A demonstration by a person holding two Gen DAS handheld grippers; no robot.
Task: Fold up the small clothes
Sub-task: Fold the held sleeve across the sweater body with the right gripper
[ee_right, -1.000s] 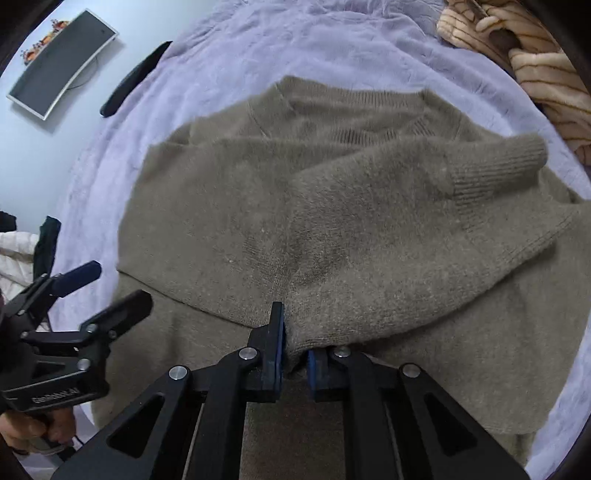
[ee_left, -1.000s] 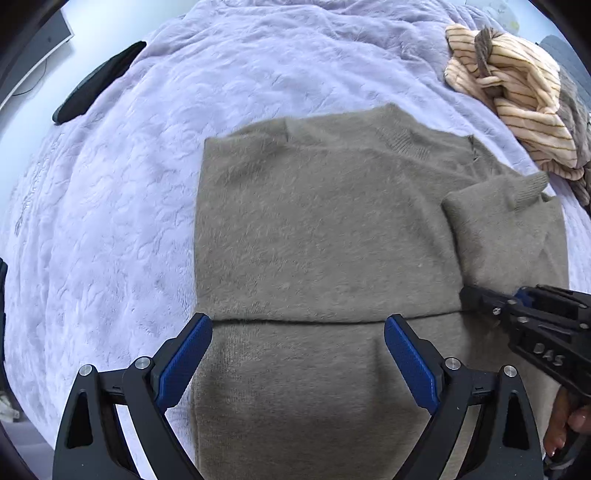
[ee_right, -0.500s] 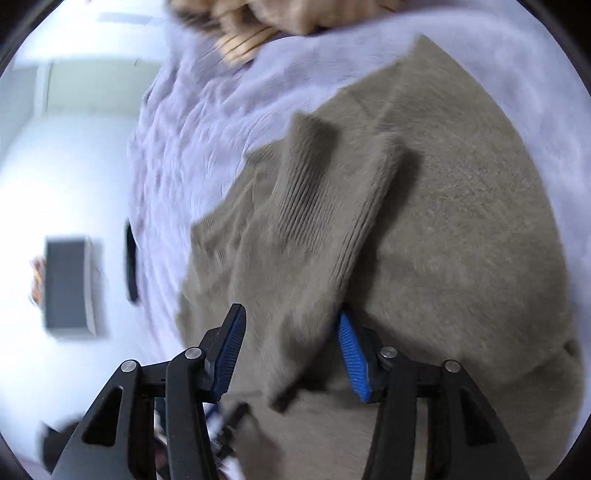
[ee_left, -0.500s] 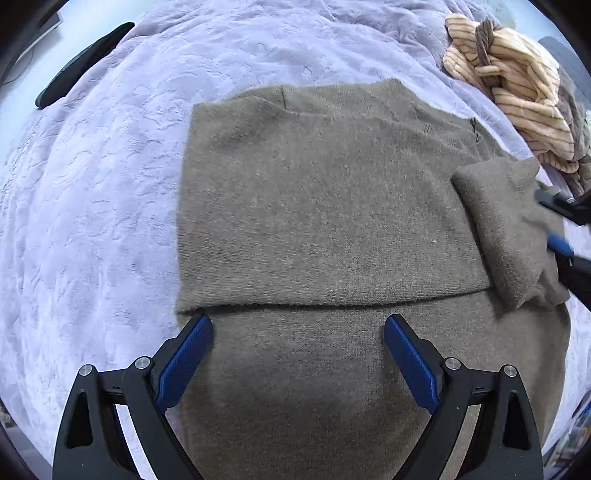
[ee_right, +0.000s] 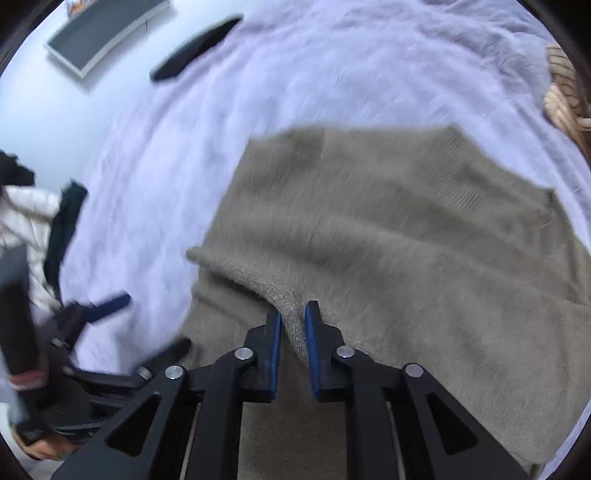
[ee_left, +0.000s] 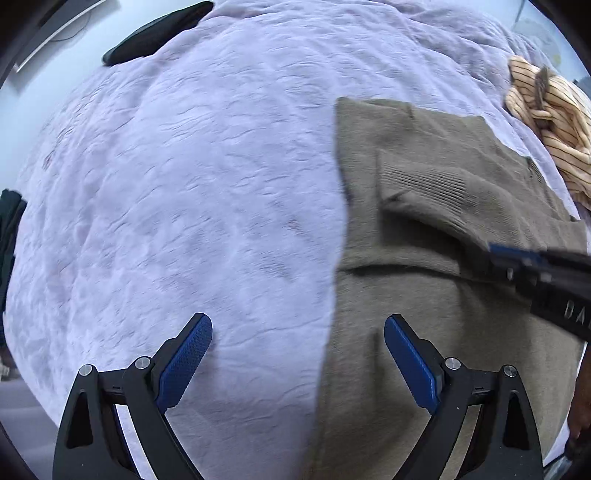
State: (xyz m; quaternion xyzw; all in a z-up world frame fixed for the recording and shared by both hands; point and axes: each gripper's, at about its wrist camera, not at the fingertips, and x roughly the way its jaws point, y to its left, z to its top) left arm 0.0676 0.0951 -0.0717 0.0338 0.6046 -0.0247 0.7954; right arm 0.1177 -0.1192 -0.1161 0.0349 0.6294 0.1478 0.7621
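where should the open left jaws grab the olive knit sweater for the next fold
Judging by its pose, the olive knit sweater is best pinched at its bare left edge, coming down from above over the lilac blanket: that edge lies flat and free, while the right gripper has closed on the ribbed sleeve cuff.

Only one bit of lettering catches the eye: pale capitals "DA" on the black body of the right gripper (ee_left: 496, 254), cut off by the edge of the left wrist view. Nothing readable on the olive sweater (ee_right: 406, 240), nor on the wall screen (ee_right: 107, 29), too blurred.
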